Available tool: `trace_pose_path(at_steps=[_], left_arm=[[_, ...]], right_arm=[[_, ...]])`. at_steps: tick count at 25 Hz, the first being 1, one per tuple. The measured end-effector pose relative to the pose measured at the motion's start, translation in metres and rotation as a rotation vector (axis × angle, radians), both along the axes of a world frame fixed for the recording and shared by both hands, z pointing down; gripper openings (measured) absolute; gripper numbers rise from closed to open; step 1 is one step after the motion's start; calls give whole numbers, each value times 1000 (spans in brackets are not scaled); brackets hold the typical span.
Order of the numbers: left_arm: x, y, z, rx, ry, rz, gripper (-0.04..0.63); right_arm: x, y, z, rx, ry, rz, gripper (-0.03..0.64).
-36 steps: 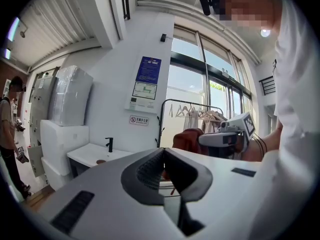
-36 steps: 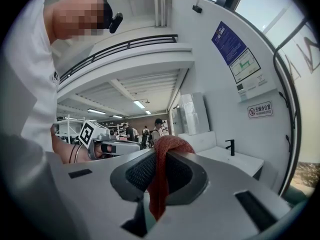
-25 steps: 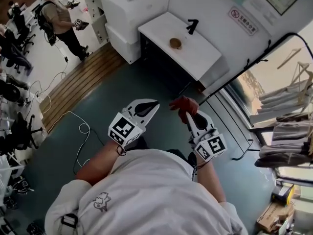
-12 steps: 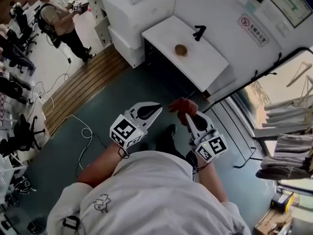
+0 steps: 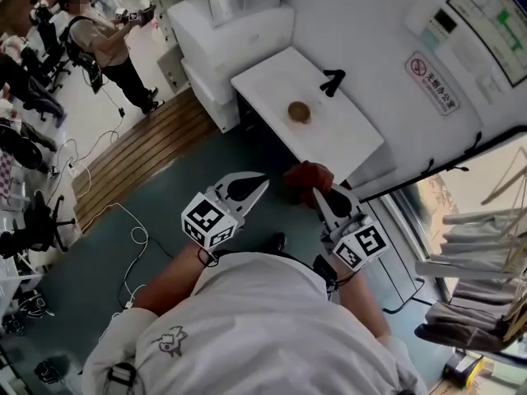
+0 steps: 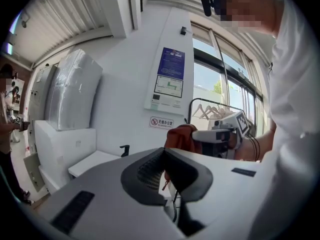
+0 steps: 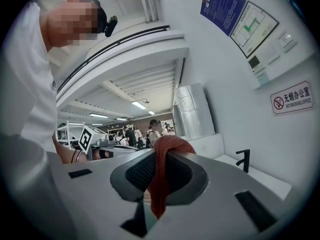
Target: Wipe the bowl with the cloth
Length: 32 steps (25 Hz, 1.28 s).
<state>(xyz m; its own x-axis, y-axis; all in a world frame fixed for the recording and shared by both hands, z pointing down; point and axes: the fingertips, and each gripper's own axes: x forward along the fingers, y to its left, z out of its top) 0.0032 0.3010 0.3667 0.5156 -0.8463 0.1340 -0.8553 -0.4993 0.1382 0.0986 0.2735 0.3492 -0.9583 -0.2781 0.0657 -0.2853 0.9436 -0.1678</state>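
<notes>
Head view: the small brown round bowl (image 5: 299,112) sits on the white counter (image 5: 346,142), near the black tap (image 5: 332,81). It lies ahead of both tools and well apart from them, a little nearer the right one. The rust-red cloth (image 5: 306,178) is bunched at the tip of the right gripper (image 5: 318,194). In the right gripper view the jaws are clamped on that cloth (image 7: 167,146), which humps over the tips and hangs down between them. The left gripper (image 5: 260,183) has its jaws fully together with nothing between them, as the left gripper view shows (image 6: 165,156).

A red-and-white wall sign (image 7: 292,98) carries a no-smoking symbol, Chinese characters and the words "NO SMOKING OFFICE". The print on the blue poster (image 7: 222,4) above it is too small to read.

Compared with a second ago, the counter and bowl lie lower in the head view, closer to the grippers. The cloth has stayed clamped and the left jaws have stayed closed.
</notes>
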Motion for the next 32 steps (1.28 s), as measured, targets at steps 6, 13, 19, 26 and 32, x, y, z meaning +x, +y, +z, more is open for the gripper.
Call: trace_pose_path(at_steps=[6, 13, 19, 26, 32], left_arm=[[-6, -53, 3, -16, -3, -49, 14], [-33, -112, 8, -26, 36, -31, 14], [-69, -172, -3, -1, 57, 68, 14], [-127, -223, -17, 18, 37, 210, 14], [-170, -258, -3, -28, 18, 243, 14]], right_arm=[[-2, -65, 2, -28, -17, -31, 52], [-25, -119, 6, -60, -40, 4, 52], [-64, -166, 6, -63, -28, 78, 52], [-127, -211, 2, -65, -33, 182, 52], [-164, -236, 15, -77, -14, 264, 52]])
